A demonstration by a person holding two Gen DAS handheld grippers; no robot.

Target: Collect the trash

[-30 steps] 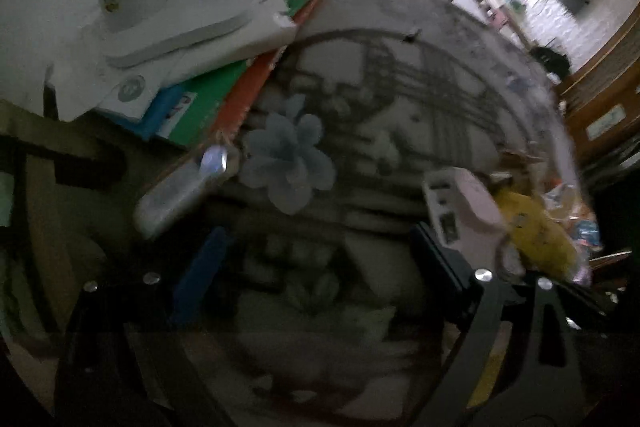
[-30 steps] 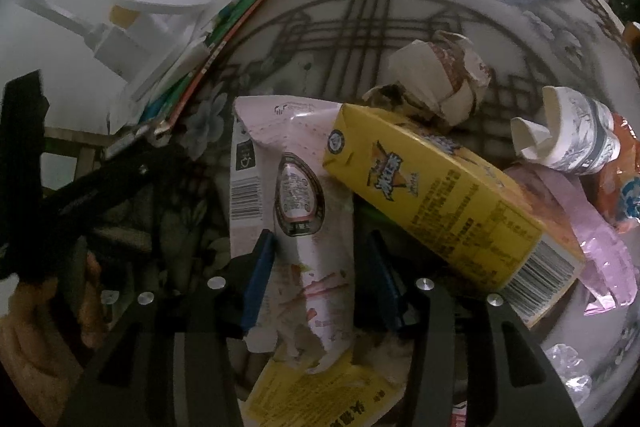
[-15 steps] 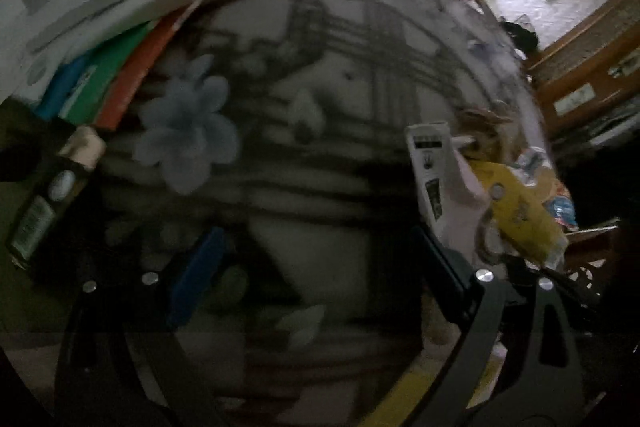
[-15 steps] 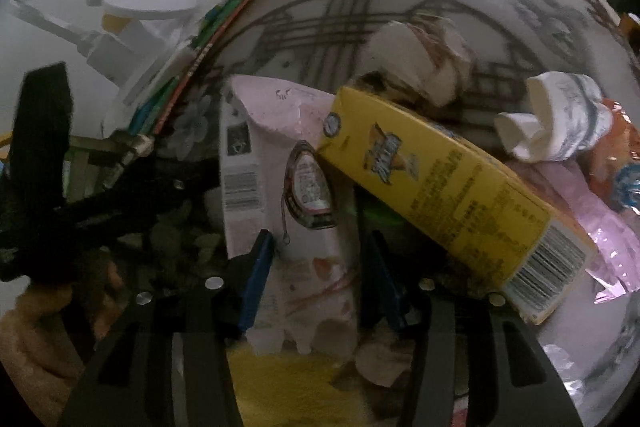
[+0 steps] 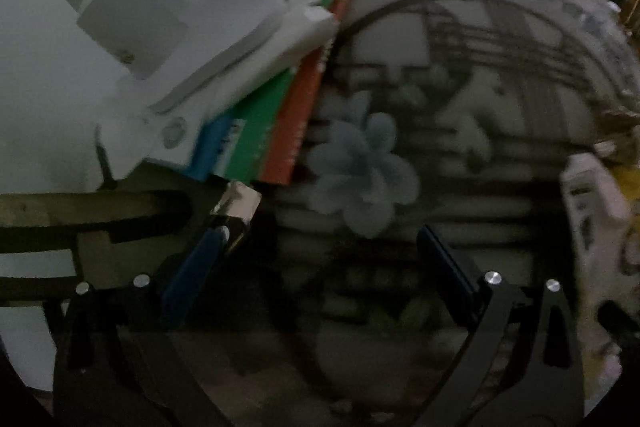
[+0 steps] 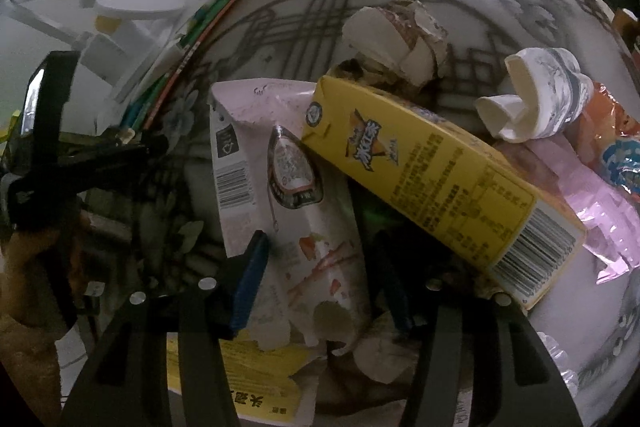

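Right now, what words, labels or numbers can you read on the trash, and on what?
Yellow drink carton: blue logo characters and fine print, too blurred to read.
Pink snack bag: barcode and oval label, unreadable.
Yellow wrapper: bold characters, partly cut off, unreadable.

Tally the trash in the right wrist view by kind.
Crushed paper cups: 2, a brown-and-white one and a grey-patterned one
Yellow cartons: 1
Snack wrappers and bags: 4, pale pink, yellow, orange, pink film
Total: 7
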